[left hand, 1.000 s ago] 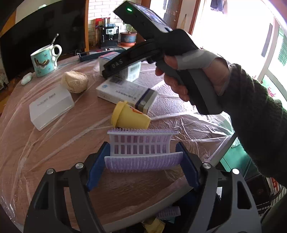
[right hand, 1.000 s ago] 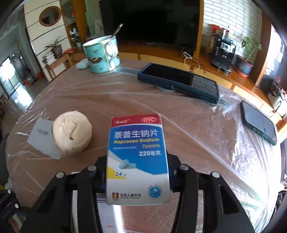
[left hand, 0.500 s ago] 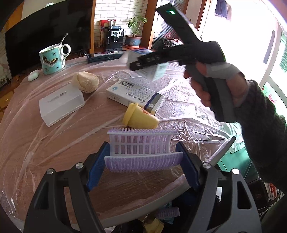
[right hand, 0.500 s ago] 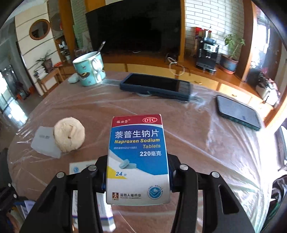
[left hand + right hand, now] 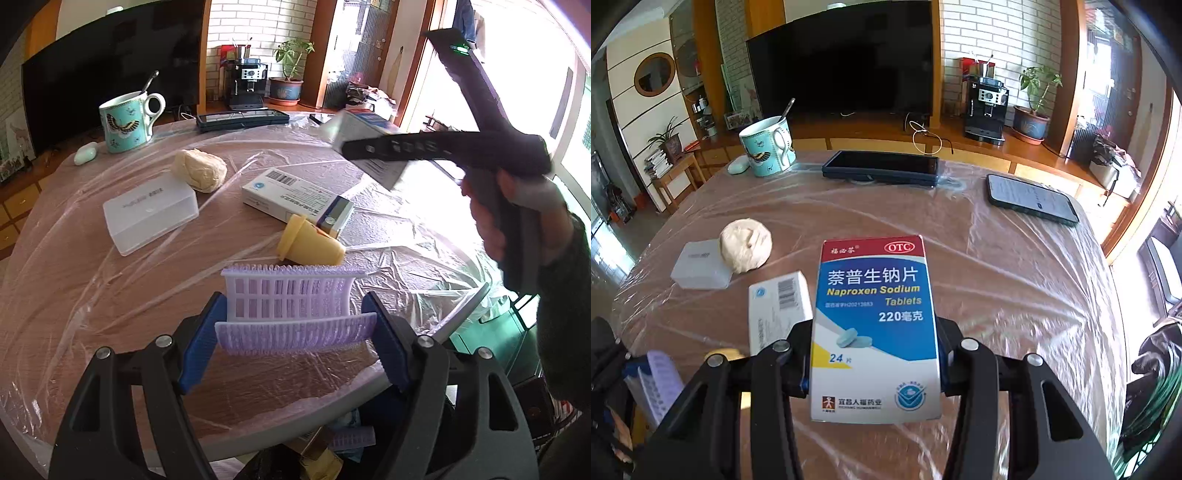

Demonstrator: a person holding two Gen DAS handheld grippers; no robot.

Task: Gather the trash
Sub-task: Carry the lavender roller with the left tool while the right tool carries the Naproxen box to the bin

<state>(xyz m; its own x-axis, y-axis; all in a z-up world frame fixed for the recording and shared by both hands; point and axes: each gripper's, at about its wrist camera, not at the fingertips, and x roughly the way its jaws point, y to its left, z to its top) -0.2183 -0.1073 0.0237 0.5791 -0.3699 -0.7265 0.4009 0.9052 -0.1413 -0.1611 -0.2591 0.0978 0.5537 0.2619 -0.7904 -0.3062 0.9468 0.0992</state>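
Both grippers loaded over the table.
Right gripper (image 5: 875,354) pinches the "Naproxen Sodium Tablets 220" OTC box (image 5: 874,325), frame centre; left gripper (image 5: 295,325) clamps a purple hair roller (image 5: 291,314).

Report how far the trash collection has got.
Done: a purple roller and other scraps already lie below the table edge. In hand: the left tool clamps a purple hair roller; the right tool clamps the Naproxen box. Left: yellow cup, white medicine box, crumpled wad.
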